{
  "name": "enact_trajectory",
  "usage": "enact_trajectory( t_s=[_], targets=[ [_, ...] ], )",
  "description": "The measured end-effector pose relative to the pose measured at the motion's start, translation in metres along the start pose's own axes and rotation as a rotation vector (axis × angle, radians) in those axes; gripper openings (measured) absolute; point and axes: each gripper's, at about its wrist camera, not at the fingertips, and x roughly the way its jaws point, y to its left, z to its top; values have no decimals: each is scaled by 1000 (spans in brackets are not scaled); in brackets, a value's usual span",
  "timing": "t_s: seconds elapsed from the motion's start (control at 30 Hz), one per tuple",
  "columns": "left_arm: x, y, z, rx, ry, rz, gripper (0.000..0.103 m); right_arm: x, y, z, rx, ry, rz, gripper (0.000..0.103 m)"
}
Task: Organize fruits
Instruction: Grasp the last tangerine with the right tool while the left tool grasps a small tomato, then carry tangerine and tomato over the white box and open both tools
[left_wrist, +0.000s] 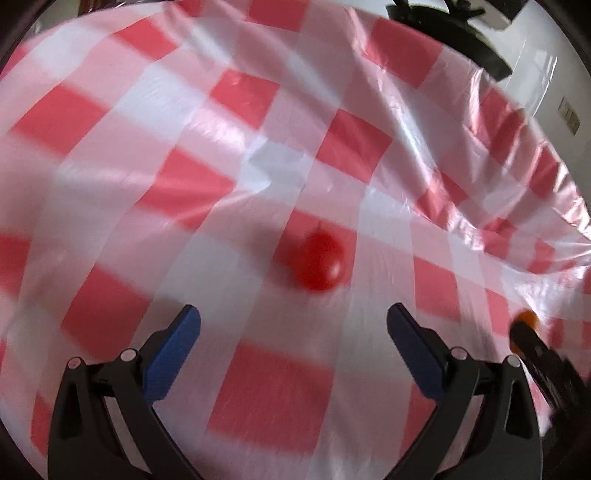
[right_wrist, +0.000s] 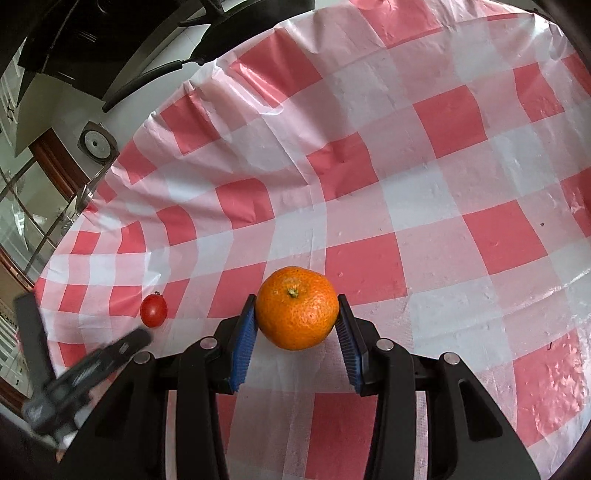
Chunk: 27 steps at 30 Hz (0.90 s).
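1. Red-and-white checked plastic tablecloth covers the table, wrinkled toward its far edge; dark furniture and a glass-paned door stand beyond it.
2. Right gripper: blue pads clamped on an orange, one pad against each side, stem end facing up.
3. Small red tomato lies on the cloth, to the left of the orange and apart from it.
4. Left gripper: fingers spread wide, nothing between the blue pads. The left wrist view is blurred.
5. In that view the tomato sits on the cloth just ahead of the open fingertips, roughly centred between them.
6. The orange shows only as a sliver at the right edge, behind the other gripper's dark finger.
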Motion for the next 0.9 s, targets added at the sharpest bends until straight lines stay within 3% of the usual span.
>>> enact_trajectory(
  t_s=[0.13,0.2,0.23,0.27,0.47,0.6,0.9],
  targets=[
    [23,-20,20,77,19,81,86,0,0,0,0,1,9,41],
    [24,-28,21,128,13,119,64,1,0,0,-1,5,9,41],
    [23,-33,20,166,10,136,45,1,0,0,-2,4,11,41],
    [21,-36,18,187,5,133,33,1,0,0,-1,5,12,41],
    [-10,-33,2,178,-75,88,33,1,0,-1,1,2,13,41],
    [-24,-27,-9,150,-81,63,33,1,0,0,0,5,17,41],
    [-59,-29,-43,182,-109,91,33,2,0,-1,7,4,7,41]
  ],
)
